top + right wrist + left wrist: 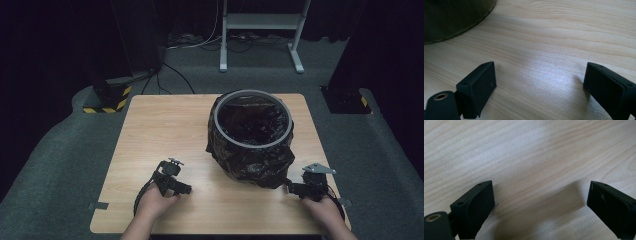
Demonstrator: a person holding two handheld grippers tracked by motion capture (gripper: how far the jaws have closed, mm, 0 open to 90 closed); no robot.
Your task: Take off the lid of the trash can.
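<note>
surface: pale wood table [165, 130] | floor: grey carpet [55, 150] | left hand-held gripper [540, 202], right hand-held gripper [540, 82]: jaws apart, empty

A light wooden worktop [165, 130] stands on grey carpet [60, 150] in a dim room hung with dark curtains [45, 40]. Behind it rises a white metal frame [260, 22] with two feet, black cables [175, 75] trail across the floor, and yellow-and-black striped bases [107, 100] flank the far corners.
</note>
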